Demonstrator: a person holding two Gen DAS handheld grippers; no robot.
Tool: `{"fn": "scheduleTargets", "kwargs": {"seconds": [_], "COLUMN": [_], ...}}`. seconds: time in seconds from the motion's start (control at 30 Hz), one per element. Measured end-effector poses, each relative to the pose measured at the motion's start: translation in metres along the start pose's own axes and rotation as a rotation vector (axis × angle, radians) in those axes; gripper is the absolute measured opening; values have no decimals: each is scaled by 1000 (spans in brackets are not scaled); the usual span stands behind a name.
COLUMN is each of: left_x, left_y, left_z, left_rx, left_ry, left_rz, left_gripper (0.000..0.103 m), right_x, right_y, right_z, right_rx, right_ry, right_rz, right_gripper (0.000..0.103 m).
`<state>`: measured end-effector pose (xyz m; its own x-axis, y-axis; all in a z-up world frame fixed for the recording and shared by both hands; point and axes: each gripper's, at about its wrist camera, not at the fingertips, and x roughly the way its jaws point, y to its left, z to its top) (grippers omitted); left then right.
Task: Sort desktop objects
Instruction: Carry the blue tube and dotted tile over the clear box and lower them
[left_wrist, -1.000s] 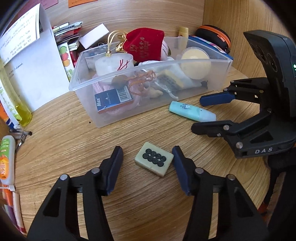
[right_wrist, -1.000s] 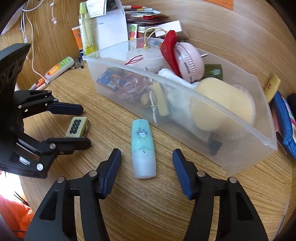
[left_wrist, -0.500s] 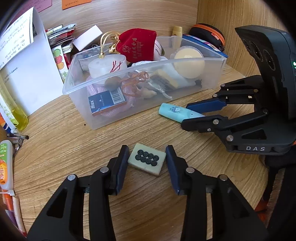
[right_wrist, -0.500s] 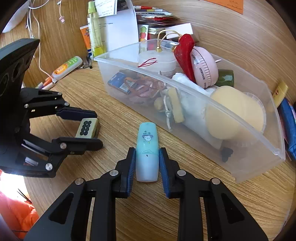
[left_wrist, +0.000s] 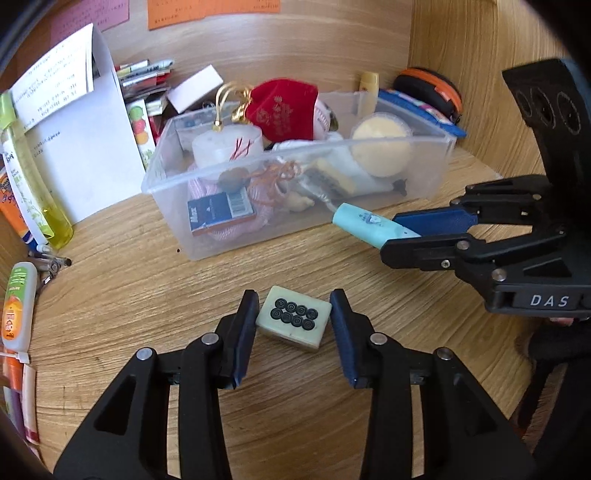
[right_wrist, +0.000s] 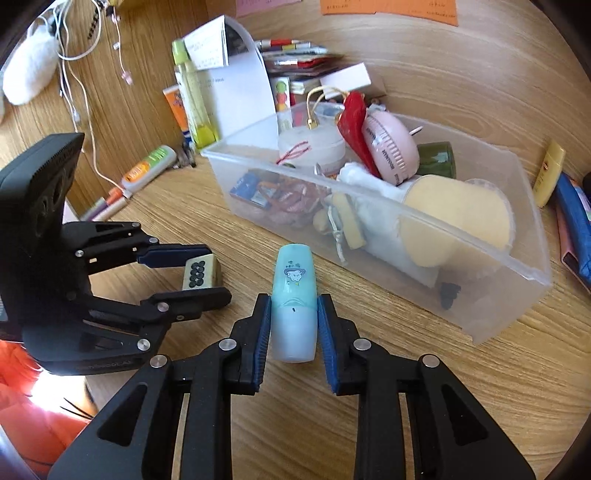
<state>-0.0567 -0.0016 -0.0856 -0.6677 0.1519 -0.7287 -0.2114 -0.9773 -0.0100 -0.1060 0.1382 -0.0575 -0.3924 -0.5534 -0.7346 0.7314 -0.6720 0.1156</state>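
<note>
My left gripper (left_wrist: 293, 325) is shut on a cream mahjong tile (left_wrist: 293, 321) with black dots and holds it just above the wooden desk; the tile also shows in the right wrist view (right_wrist: 199, 273). My right gripper (right_wrist: 293, 325) is shut on a light blue tube (right_wrist: 293, 295) with a cartoon face, lifted off the desk; it also shows in the left wrist view (left_wrist: 369, 225). A clear plastic bin (left_wrist: 207, 240) full of small items stands just behind both.
A yellow bottle (left_wrist: 33, 184) and white papers (left_wrist: 88, 147) stand at the back left. Pens and an orange-label tube (left_wrist: 16, 306) lie at the left edge. A blue pouch (right_wrist: 576, 221) and yellow tube (right_wrist: 550, 173) lie right of the bin.
Both grippers closed: the left on the mahjong tile, the right on the blue tube. Both objects have been lifted slightly off the desk.
</note>
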Motion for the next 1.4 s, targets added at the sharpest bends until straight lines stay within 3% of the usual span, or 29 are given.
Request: {"fn": "scheduleTargets", "kwargs": {"seconds": [0.33, 0.83, 1.1, 1.4], "left_x": [-17, -45, -39, -18], "left_y": [3, 31, 46, 44], "left_z": [7, 42, 59, 81], "left_rx": [-48, -110, -120, -111], "left_ry": [-63, -186, -203, -203], "left_rz": [6, 59, 80, 28], "left_gripper": [39, 39, 39, 39], "right_x": [-31, -70, -75, -71], "right_y": [-2, -30, -47, -63], "right_z": [2, 18, 26, 39], "right_rx": [-3, 40, 63, 97], "right_ry": [-73, -192, -214, -223], "right_rz": [-17, -93, -128, -148], "right_gripper": [23, 23, 23, 23]}}
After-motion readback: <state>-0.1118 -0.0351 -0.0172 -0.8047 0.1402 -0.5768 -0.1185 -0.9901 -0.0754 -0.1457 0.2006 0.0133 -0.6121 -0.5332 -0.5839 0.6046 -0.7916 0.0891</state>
